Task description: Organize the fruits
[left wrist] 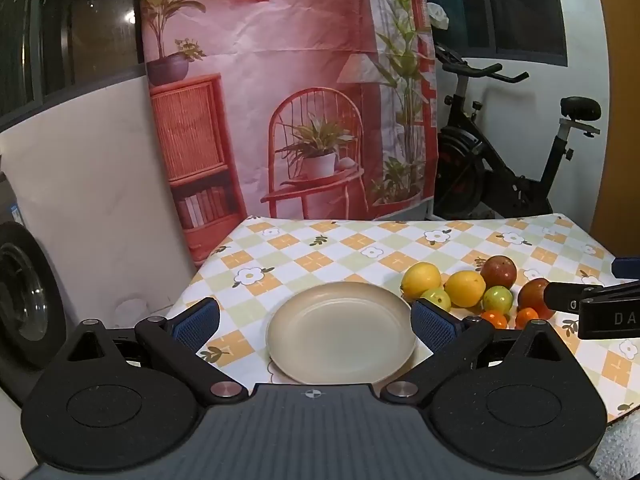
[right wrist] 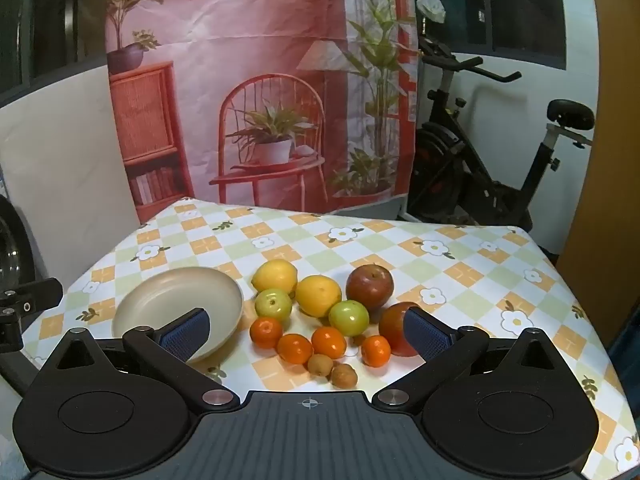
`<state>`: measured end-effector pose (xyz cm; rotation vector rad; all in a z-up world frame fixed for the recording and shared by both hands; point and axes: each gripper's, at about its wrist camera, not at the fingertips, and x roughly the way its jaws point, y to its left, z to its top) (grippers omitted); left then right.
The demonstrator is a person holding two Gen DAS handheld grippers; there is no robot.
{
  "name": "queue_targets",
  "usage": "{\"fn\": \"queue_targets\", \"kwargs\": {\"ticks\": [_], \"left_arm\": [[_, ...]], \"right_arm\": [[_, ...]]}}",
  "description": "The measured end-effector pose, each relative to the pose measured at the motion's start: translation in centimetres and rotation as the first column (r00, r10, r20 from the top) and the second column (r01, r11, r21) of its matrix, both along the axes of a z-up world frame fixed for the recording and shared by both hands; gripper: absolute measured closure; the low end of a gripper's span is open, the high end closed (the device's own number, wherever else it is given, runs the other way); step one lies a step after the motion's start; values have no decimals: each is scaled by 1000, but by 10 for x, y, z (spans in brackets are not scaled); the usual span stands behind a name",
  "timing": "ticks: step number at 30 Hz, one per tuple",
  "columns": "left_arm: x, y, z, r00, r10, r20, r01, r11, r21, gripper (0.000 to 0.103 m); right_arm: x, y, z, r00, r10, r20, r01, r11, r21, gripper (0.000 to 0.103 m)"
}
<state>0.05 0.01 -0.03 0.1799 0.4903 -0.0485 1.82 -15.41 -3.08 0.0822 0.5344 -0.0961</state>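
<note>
A beige plate (left wrist: pixel 340 332) lies empty on the checked tablecloth, also in the right wrist view (right wrist: pixel 180 296). Right of it is a cluster of fruit: two lemons (right wrist: pixel 276 276) (right wrist: pixel 318 295), two green apples (right wrist: pixel 273 304) (right wrist: pixel 349 317), two red apples (right wrist: pixel 369 286) (right wrist: pixel 394 330), several mandarins (right wrist: pixel 328 342) and two small brown fruits (right wrist: pixel 344 375). My left gripper (left wrist: pixel 314 324) is open, hovering with the plate between its fingers. My right gripper (right wrist: pixel 306 330) is open and empty above the mandarins.
The table (right wrist: pixel 460 272) has a floral checked cloth, with edges at left, far side and right. A printed backdrop (left wrist: pixel 280 100) hangs behind. An exercise bike (left wrist: pixel 500 160) stands at back right, a washing machine (left wrist: pixel 24 292) at left.
</note>
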Motion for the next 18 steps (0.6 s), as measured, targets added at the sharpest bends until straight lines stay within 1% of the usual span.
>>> {"fn": "queue_targets", "kwargs": {"ticks": [3, 7, 8, 9, 15, 18], "left_arm": [[0, -2, -1, 1000, 4, -10, -5, 1000, -10, 0], [0, -9, 0, 1000, 10, -11, -10, 1000, -7, 0], [-1, 0, 1, 1000, -11, 8, 11, 1000, -13, 0], [-3, 1, 1, 1000, -10, 12, 10, 1000, -16, 0], [-5, -1, 1, 1000, -5, 14, 5, 1000, -20, 1], [-3, 1, 3, 1000, -9, 13, 10, 1000, -20, 1]], "right_arm": [[0, 0, 0, 1000, 4, 4, -4, 1000, 8, 0], [1, -1, 0, 1000, 4, 2, -4, 1000, 7, 0], [1, -1, 1, 1000, 4, 2, -4, 1000, 6, 0], [0, -1, 1, 1000, 5, 3, -5, 1000, 6, 0], [2, 3, 1, 1000, 1, 0, -1, 1000, 4, 0], [-1, -3, 2, 1000, -2, 1, 2, 1000, 4, 0]]}}
